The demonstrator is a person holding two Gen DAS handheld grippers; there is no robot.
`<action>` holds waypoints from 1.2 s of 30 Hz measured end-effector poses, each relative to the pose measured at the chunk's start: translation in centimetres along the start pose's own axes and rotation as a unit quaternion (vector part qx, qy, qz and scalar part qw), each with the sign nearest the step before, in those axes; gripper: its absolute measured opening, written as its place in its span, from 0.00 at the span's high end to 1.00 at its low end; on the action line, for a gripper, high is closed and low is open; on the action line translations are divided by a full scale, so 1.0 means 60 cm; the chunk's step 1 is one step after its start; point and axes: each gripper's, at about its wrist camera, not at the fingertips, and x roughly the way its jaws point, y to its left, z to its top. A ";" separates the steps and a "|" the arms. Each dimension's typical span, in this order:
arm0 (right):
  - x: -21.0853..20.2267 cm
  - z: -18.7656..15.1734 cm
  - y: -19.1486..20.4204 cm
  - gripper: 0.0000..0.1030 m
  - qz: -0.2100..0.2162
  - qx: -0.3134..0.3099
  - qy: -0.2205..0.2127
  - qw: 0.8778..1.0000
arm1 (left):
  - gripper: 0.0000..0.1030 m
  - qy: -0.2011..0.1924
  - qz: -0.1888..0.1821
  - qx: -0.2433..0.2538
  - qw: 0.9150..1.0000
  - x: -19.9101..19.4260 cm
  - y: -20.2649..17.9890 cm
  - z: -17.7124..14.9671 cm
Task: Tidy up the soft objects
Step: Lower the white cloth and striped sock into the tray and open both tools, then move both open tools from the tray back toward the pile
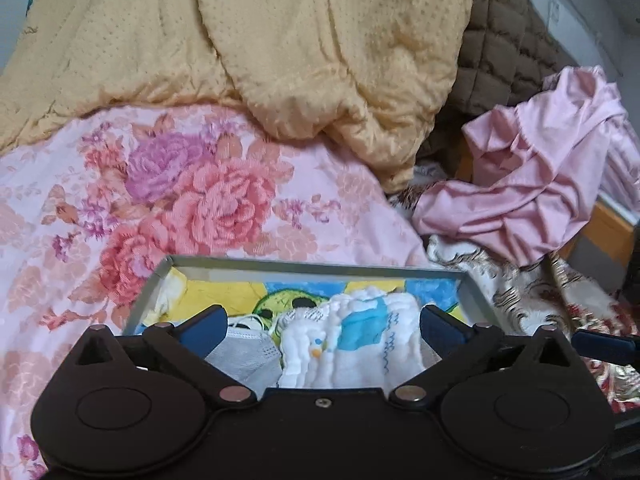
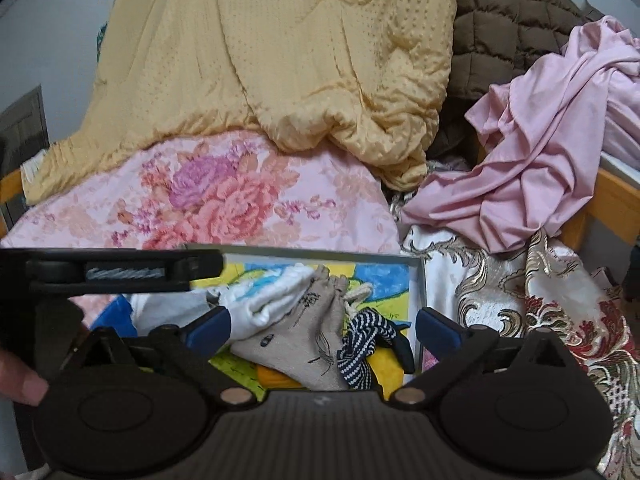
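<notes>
Both grippers, left gripper (image 1: 320, 326) and right gripper (image 2: 322, 326), gape over the box (image 1: 312, 266)

Bed (image 1: 60, 208) with wooden frame (image 2: 616, 196), heaped bedding, pale wall (image 2: 48, 20) behind, soft daylight.

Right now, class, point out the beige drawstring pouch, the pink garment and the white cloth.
beige drawstring pouch (image 2: 304, 332), right wrist view, its printed body.
pink garment (image 1: 532, 188), left wrist view, its crumpled middle.
white cloth (image 1: 360, 344), left wrist view, its folded front.

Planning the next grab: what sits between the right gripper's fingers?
Right wrist view: a beige pouch and striped cloth in the box, untouched.
</notes>
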 end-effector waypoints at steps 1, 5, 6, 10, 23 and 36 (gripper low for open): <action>-0.008 0.000 0.001 0.01 0.002 0.001 -0.005 1.000 | 0.01 -0.007 -0.002 0.003 1.000 -0.013 0.002 0.000; -0.043 -0.007 0.006 0.01 0.008 0.010 -0.027 1.000 | 0.01 -0.034 0.002 0.013 0.999 -0.071 0.018 -0.010; -0.052 -0.009 0.007 0.01 0.010 0.013 -0.031 0.999 | 0.01 -0.038 0.004 0.012 0.999 -0.088 0.024 -0.015; -0.094 -0.018 0.017 0.01 0.016 0.017 -0.049 0.999 | 0.01 -0.058 0.009 -0.001 0.998 -0.155 0.041 -0.031; -0.271 -0.137 0.045 0.00 0.001 0.020 -0.089 0.996 | 0.01 -0.077 0.041 0.016 0.996 -0.342 0.031 -0.124; -0.373 -0.262 0.081 0.00 0.028 0.063 -0.039 0.997 | 0.01 -0.018 0.059 -0.025 0.998 -0.443 0.006 -0.248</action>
